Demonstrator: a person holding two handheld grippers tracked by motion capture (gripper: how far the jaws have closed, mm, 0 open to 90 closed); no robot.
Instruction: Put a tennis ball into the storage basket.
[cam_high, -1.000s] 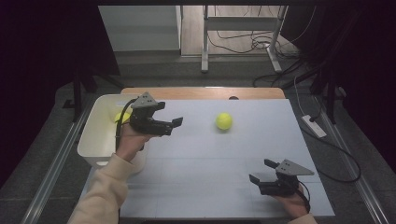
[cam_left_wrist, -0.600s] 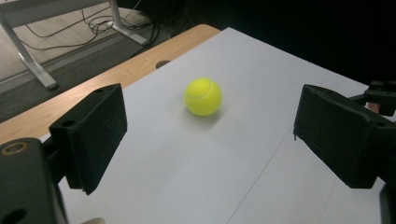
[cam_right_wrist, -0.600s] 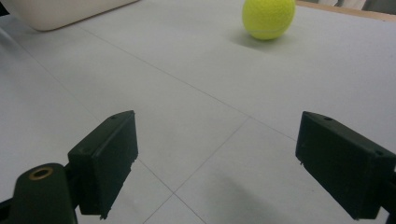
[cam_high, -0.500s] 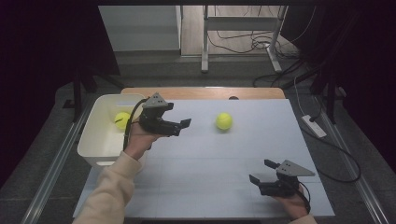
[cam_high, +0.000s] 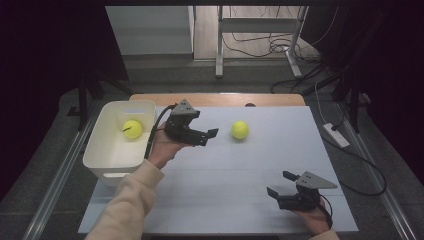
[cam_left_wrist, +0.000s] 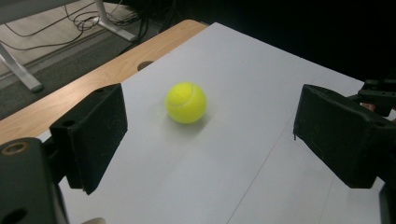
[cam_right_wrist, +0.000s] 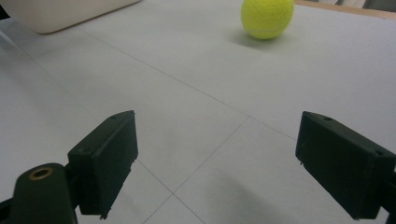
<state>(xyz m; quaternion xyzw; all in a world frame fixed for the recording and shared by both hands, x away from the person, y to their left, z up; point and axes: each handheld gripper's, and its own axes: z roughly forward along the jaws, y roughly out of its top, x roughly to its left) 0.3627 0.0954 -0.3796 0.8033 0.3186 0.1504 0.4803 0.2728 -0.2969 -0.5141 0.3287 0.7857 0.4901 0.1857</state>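
Ball transfer half done — one in, one left.
Two tennis balls total: one sits in the white bin (cam_high: 107, 150) at the table's left, the loose ball (cam_high: 240, 130) lies on the white table (cam_high: 225, 190), near the far edge. Left gripper (cam_high: 206, 137) is released and empty, jaws pointed at the loose ball, just short of it — grab and drop remain. Right gripper (cam_high: 280, 185) rests released and empty near the table's near right corner.

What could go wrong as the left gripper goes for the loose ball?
1. The tennis ball on the table sits free on the smooth white sheet; a jaw nudging it could send it rolling, possibly towards the wooden edge.
2. The left gripper is open and empty, but the ball lies left of centre in the left gripper view, so closing may clip it off-centre.
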